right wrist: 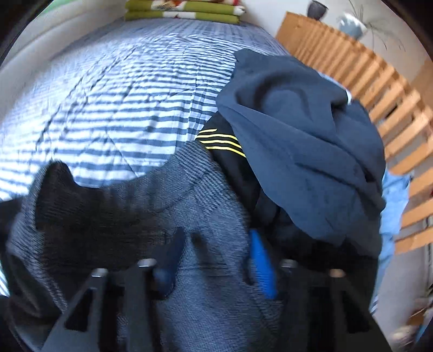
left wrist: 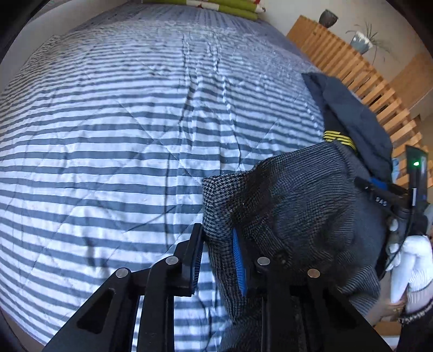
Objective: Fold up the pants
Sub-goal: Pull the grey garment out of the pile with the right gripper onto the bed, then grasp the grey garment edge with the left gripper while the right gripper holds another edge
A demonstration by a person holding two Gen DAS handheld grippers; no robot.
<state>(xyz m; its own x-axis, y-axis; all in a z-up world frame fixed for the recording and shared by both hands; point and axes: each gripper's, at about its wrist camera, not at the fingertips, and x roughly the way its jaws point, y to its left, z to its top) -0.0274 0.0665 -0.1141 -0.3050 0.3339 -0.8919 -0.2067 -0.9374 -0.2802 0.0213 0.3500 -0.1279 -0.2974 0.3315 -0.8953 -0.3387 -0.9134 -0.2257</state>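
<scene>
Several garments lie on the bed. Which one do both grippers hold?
The grey woven pants: the left gripper and right gripper both pinch its cloth. The navy garment and the black one with yellow stripes lie untouched behind.

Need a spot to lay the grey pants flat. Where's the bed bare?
Bare: the striped quilt, from the grey pants to the folded green bedding at the far end. Crowded: the right edge, where navy clothes pile up by the wooden slats.
</scene>
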